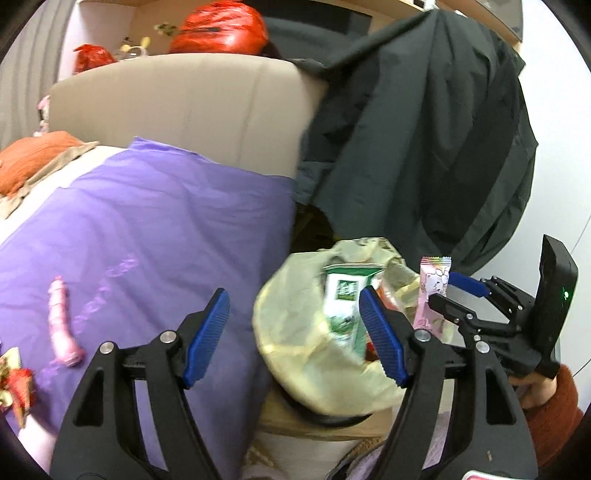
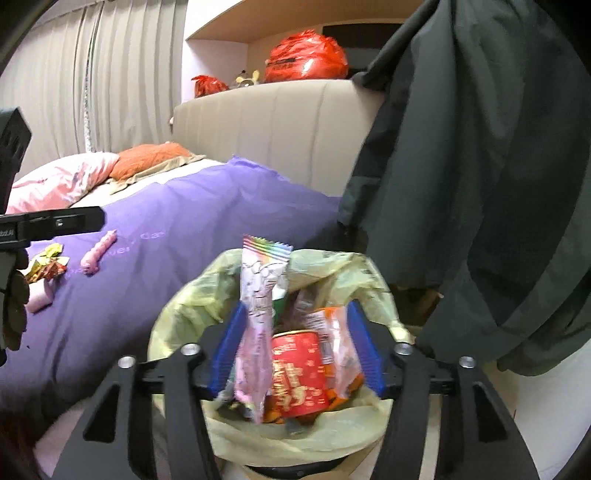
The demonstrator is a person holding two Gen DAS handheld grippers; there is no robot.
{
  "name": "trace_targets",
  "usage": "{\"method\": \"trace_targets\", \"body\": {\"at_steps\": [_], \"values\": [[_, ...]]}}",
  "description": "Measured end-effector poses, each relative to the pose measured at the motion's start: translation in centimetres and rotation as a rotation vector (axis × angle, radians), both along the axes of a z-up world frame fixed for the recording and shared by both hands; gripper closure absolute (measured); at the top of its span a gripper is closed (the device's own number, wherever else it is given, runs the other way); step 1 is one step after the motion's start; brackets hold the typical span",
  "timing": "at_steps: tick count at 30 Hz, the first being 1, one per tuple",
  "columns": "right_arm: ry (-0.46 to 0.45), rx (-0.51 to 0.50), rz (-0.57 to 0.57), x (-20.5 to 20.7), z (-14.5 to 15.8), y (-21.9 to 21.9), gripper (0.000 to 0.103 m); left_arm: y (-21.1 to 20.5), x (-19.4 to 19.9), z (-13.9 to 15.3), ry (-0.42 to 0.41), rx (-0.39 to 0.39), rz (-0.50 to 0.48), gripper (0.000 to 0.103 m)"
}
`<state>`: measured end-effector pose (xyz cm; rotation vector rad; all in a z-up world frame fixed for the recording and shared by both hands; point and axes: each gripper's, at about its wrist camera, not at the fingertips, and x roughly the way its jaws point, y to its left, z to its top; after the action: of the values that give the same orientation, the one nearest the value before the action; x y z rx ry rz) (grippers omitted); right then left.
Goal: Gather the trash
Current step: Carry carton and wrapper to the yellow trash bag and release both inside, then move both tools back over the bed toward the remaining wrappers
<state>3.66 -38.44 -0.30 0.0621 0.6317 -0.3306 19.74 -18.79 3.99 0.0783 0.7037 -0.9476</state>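
A bin lined with a yellowish bag stands beside the bed and holds a red can, a green-white carton and wrappers. My right gripper is open above the bin; a pink wrapper is blurred between its jaws, also seen in the left wrist view. My left gripper is open and empty beside the bin. On the purple cover lie a pink wrapper and a crumpled red-gold wrapper, both also in the right wrist view.
The bed's purple cover fills the left, with a beige headboard behind. A dark jacket hangs right above the bin. Red bags sit on the shelf behind. Pink and orange pillows lie at the bed's head.
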Motion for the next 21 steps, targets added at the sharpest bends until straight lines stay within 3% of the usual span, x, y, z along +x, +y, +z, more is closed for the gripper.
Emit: {"method": "trace_targets", "body": {"at_steps": [2,6,9,15,21], "values": [[0.068,0.015,0.022,1.0,-0.8,0.6,0.043,1.8,0.3,0.1,0.001,-0.003,0.022,0.034],[0.213,-0.094,0.019,1.9,-3.2,2.7,0.043,5.6,0.9,-0.1,0.018,-0.007,0.069,0.034],[0.254,-0.112,0.010,1.3,-4.1,3.1,0.043,8.1,1.3,-0.2,0.021,-0.012,0.103,0.034],[0.123,-0.051,-0.018,-0.5,-1.7,3.8,0.043,11.9,1.6,-0.2,0.001,-0.006,0.135,0.034],[-0.029,-0.024,0.082,0.8,0.9,8.0,0.043,17.9,2.3,0.2,-0.071,0.036,0.187,0.034]]}}
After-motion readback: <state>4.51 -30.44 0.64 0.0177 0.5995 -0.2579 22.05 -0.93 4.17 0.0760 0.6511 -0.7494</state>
